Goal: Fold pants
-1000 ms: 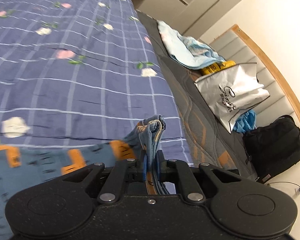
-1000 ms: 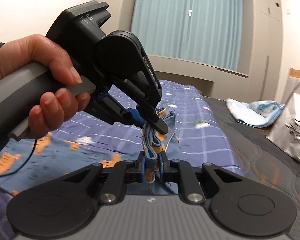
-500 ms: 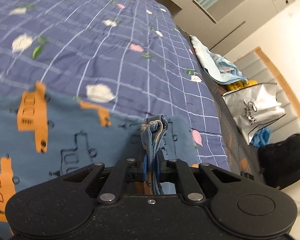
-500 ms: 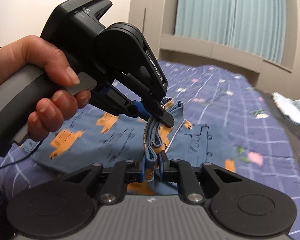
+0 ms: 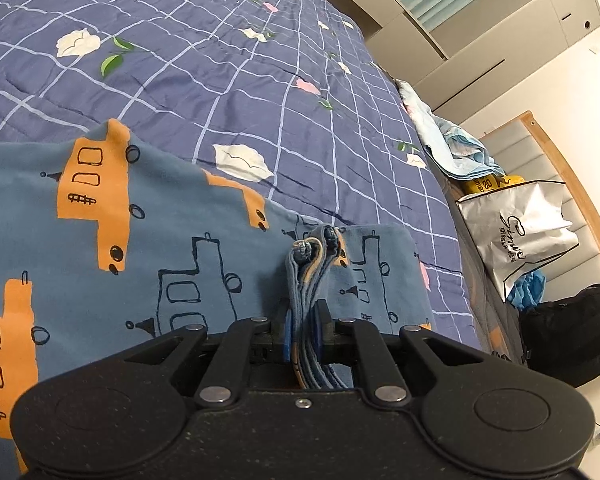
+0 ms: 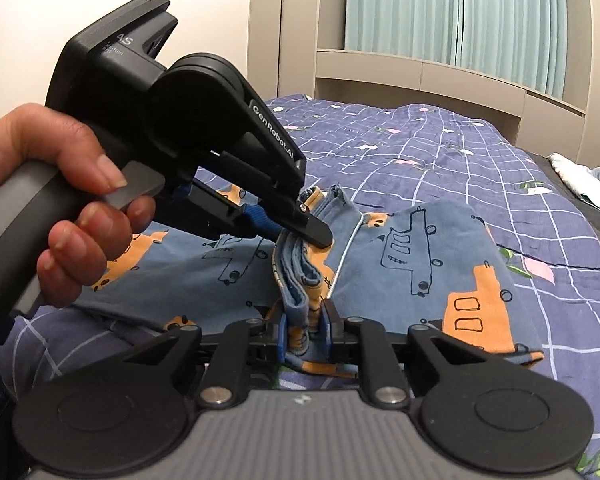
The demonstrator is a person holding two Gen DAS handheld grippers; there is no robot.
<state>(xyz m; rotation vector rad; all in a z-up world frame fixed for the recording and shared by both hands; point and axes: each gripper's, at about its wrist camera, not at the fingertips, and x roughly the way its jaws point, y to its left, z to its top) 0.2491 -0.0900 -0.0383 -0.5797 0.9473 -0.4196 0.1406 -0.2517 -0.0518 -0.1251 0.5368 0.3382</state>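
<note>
Home bedroom: quilted bed [image 5: 220, 80], curtains [image 6: 480, 20], built-in cupboards [image 6: 420, 76].

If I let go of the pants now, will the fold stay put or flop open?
The pants look soft and floppy: the bunched edge sags between the right gripper and left gripper. They already lie flat on the quilt, so they would probably settle. Thin knit likely weighs little; the right jaws are opening.

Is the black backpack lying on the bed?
No, the black backpack sits on the floor beside the bed, below the white shopping bag.
</note>
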